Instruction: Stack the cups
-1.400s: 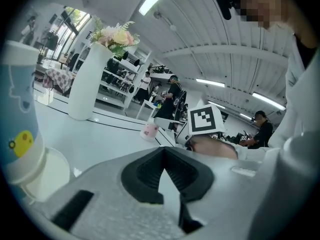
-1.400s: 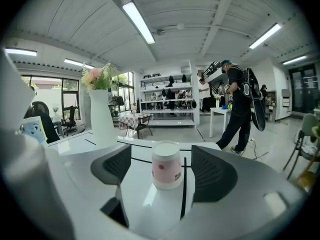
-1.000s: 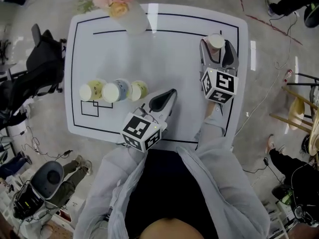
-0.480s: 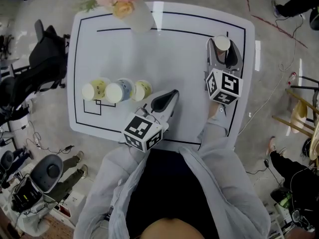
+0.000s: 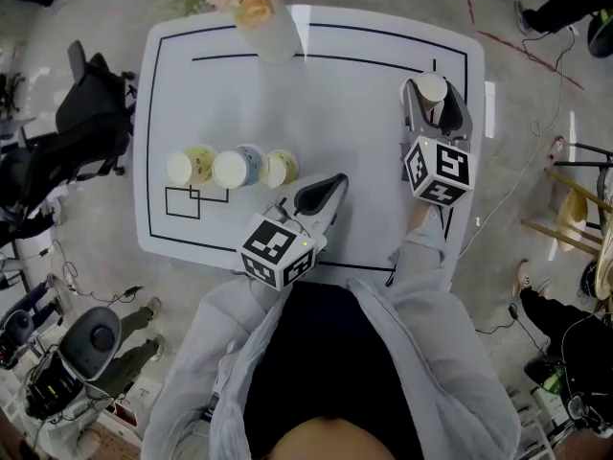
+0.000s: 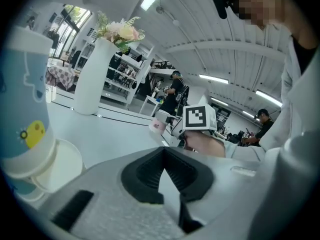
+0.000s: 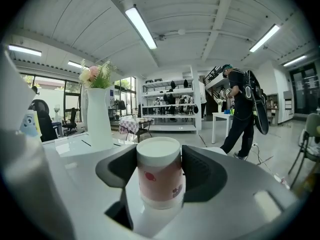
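Right tool [image 7: 159,159] jaws just closed in, clamped on small pink printed paper cup [image 7: 160,184] standing at white tabletop's [image 5: 354,113] far right corner. Left tool [image 6: 163,154] jaws together, empty.

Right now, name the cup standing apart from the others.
The pink-printed cup, with the right gripper's jaws just closing on it; the other three cups line up at the left.

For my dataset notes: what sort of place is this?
Probably an open lab or workshop hall, not a home: a white table marked with black lines, shelving racks behind it, and long strip lights on a bare ceiling.
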A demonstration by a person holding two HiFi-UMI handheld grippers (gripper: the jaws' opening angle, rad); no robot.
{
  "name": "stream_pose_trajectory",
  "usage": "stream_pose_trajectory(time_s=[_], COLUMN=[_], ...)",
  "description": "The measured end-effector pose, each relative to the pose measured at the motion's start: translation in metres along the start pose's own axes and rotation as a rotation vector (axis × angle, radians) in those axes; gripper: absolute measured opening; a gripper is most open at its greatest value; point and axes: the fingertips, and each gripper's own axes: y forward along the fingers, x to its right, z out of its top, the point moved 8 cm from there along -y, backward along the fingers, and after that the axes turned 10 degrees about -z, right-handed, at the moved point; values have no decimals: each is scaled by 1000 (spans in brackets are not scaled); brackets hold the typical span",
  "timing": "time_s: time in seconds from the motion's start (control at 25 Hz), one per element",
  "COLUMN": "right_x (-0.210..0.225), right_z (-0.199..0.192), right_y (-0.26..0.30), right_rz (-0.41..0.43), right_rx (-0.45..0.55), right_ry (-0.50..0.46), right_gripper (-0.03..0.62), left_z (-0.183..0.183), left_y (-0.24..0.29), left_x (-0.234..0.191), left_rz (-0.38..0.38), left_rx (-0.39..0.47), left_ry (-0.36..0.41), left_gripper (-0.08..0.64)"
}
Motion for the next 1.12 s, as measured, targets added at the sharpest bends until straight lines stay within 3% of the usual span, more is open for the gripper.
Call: stream_pose_trajectory(time_s=[0.6, 0.96, 1.12], right_x=[-46, -80, -92], right_z=[38, 35, 29], right_y=[-76, -131, -158], right_rz=[16, 11, 12], right_rx=[14, 10, 11], right_ry=[-78, -59, 1], right_gripper=[285, 287, 287], left_z=[-3, -14, -22], left_y=[-73, -126, -147], left_x=[16, 20, 22], left_rz=[-48, -62, -69], left_rx=[35, 54, 58], left_ry=[41, 61, 65], left_gripper=[-3, -3, -3])
